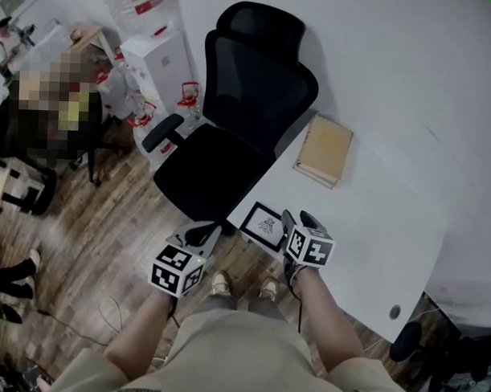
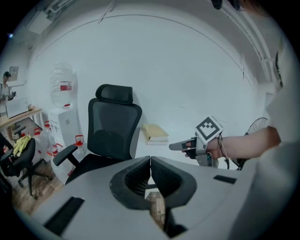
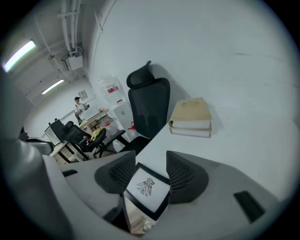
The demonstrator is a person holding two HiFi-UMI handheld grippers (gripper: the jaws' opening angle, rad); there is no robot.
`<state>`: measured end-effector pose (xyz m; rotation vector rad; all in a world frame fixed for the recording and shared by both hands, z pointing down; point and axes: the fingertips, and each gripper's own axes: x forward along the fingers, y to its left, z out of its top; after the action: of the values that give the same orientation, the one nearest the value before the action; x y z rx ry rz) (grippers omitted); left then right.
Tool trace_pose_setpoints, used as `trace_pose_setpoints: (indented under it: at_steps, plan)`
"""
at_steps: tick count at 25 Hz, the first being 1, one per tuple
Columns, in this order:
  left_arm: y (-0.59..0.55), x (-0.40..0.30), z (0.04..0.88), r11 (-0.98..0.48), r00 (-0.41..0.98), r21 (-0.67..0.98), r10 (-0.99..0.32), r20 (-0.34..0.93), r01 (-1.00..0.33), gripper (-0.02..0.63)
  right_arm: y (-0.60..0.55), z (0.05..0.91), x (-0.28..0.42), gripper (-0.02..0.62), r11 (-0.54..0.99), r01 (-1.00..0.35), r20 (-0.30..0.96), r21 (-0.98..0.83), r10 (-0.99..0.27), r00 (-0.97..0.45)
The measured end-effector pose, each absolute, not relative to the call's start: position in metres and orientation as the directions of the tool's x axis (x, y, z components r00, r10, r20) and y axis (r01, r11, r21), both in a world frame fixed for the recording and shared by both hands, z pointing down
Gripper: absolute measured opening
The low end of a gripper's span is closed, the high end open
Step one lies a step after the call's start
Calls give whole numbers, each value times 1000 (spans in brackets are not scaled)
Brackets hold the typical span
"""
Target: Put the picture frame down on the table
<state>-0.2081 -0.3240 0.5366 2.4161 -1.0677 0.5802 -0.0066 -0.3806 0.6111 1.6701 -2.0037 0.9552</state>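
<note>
The right gripper (image 3: 151, 161) holds the picture frame (image 3: 146, 187). Its two ribbed jaws stand apart, one against each side of the frame. The frame has a black edge and a white face with a small dark drawing, and it is tilted face-up. In the head view the right gripper (image 1: 299, 221) sits at the lower middle of the picture. There the picture frame (image 1: 263, 225) is at the near corner of the white table (image 1: 373, 228). Its lower edge reaches past the table's rim, with the wooden floor (image 1: 108, 226) showing below it. I cannot tell whether the frame rests on the table or hangs just above it.

The left gripper (image 2: 150, 164) has its jaws pressed together with nothing between them. In the head view the left gripper (image 1: 208, 228) hangs off the table over the floor, just left of the frame and apart from it.

Farther up the table lies a tan book (image 1: 325, 150), well apart from the frame. A black office chair (image 1: 240, 119) stands against the table's edge, left of the book. A white water dispenser (image 1: 166, 64) stands in the upper left, beyond the chair.
</note>
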Motion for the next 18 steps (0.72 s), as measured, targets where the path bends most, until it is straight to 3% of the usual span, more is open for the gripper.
trace_pose_setpoints:
  at_steps: [11,18]
  plan:
    - [-352,-212,416,-625,602,55,-720,346,-779,23,-374,425,-10,47,318,-926,308,-205,-877,-369]
    - [-344,-209,345,-621,604,-21,-769,209,-783,23,-348,329,-28,29,460,-881,106,-116,-876,-471]
